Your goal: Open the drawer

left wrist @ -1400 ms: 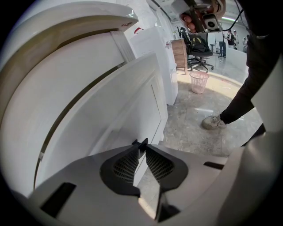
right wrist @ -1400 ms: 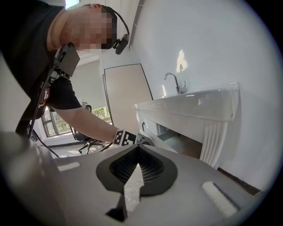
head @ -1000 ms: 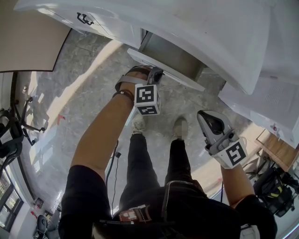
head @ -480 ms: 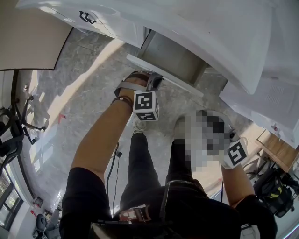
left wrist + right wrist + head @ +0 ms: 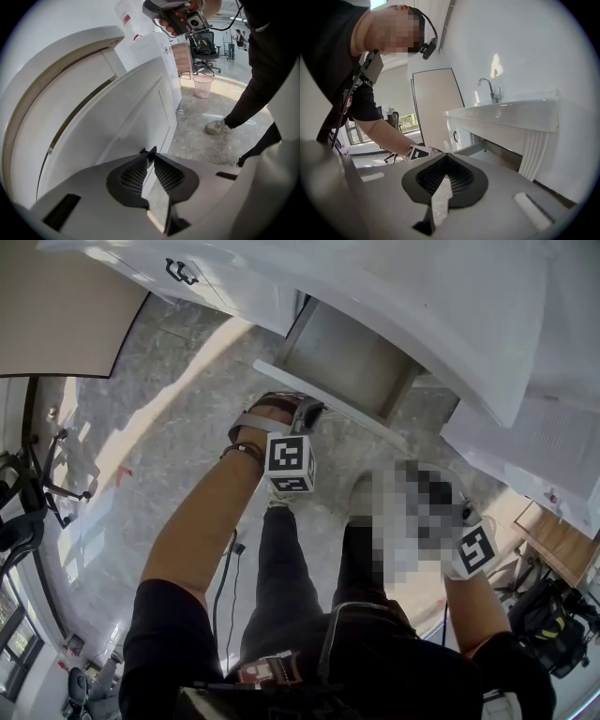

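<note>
Nearest the person, the right tongs [image 5: 446,160] hang well to the right of the drawer [image 5: 352,357], tips together and empty. The left tongs [image 5: 307,411] sit at the drawer's front, clamped on its dark handle [image 5: 149,151]. The drawer stands partly out of the white sink cabinet [image 5: 403,287].

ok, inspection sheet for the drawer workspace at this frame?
Surface: grey stone floor; white sink counter above the drawer.
Job's things: drawer partly out of the white cabinet.
Clutter: wastebasket and office chair, away from the drawer.
Grippers: left gripper shut on the drawer's black handle; right gripper shut, empty, held clear.
Cables: black cable hanging by the person's leg.
Surroundings: faucet, beige door.
</note>
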`<action>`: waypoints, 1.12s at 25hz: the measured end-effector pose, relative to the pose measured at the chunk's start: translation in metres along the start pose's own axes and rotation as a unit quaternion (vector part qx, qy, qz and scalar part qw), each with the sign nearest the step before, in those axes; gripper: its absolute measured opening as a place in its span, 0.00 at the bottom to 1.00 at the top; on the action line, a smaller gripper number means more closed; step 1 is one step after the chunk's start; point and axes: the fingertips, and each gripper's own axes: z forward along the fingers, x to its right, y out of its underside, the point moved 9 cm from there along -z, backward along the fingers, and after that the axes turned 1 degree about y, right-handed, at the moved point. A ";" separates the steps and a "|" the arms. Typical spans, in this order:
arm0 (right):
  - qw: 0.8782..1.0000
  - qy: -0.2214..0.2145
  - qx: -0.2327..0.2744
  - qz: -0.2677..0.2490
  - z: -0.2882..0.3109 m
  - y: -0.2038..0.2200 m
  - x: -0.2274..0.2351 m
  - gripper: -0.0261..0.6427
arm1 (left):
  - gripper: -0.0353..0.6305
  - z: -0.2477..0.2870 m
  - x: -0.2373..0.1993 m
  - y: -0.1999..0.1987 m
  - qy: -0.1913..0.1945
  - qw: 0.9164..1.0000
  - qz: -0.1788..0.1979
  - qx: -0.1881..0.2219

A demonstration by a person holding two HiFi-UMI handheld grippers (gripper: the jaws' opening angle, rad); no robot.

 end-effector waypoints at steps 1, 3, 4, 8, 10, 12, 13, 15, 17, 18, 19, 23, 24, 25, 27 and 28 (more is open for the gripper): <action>1.000 0.000 0.000 -0.001 0.000 0.000 -0.001 0.04 | 0.13 -0.001 0.002 0.001 0.000 1.000 0.001 0.000; 1.000 -0.001 0.000 -0.001 0.001 -0.001 -0.002 0.04 | 0.12 -0.005 0.007 0.003 0.001 1.000 0.003 0.002; 1.000 -0.001 0.000 -0.002 0.001 -0.001 -0.003 0.04 | 0.12 -0.007 0.010 0.004 0.000 1.000 0.005 0.002; 1.000 -0.005 -0.001 -0.003 0.004 -0.002 -0.008 0.04 | 0.12 -0.015 0.023 0.008 0.000 1.000 0.008 0.004; 1.000 -0.006 -0.003 -0.003 0.006 -0.002 -0.010 0.04 | 0.12 -0.019 0.028 0.011 -0.001 1.000 0.009 0.004; 1.000 -0.007 -0.002 -0.003 0.007 -0.003 -0.011 0.04 | 0.12 -0.023 0.032 0.012 -0.004 1.000 0.009 0.003; 1.000 -0.008 -0.001 -0.004 0.007 -0.004 -0.012 0.04 | 0.12 -0.023 0.033 0.012 -0.005 1.000 0.008 0.003; 1.000 -0.008 0.000 -0.004 0.009 -0.005 -0.013 0.04 | 0.12 -0.023 0.034 0.012 -0.004 1.000 0.006 0.003; 1.000 -0.009 -0.001 -0.005 0.010 -0.005 -0.014 0.04 | 0.12 -0.023 0.034 0.013 -0.002 1.000 0.007 0.004; 1.000 -0.009 -0.002 -0.005 0.010 -0.005 -0.014 0.04 | 0.12 -0.023 0.034 0.013 -0.001 1.000 0.008 0.004; 1.000 -0.009 -0.002 -0.006 0.011 -0.005 -0.014 0.04 | 0.12 -0.023 0.034 0.013 -0.001 1.000 0.008 0.005; 1.000 -0.009 -0.004 -0.007 0.010 -0.006 -0.014 0.04 | 0.12 -0.024 0.035 0.013 0.002 1.000 0.006 0.006; 1.000 -0.010 -0.004 -0.007 0.010 -0.006 -0.014 0.04 | 0.12 -0.024 0.035 0.013 0.002 1.000 0.006 0.006; 1.000 -0.010 -0.004 -0.008 0.011 -0.006 -0.014 0.04 | 0.12 -0.024 0.035 0.013 0.002 1.000 0.006 0.005; 1.000 -0.010 -0.005 -0.007 0.010 -0.006 -0.014 0.04 | 0.12 -0.024 0.035 0.013 0.002 1.000 0.005 0.004; 1.000 -0.009 -0.006 -0.006 0.009 -0.006 -0.013 0.04 | 0.12 -0.024 0.035 0.013 0.002 1.000 0.005 0.003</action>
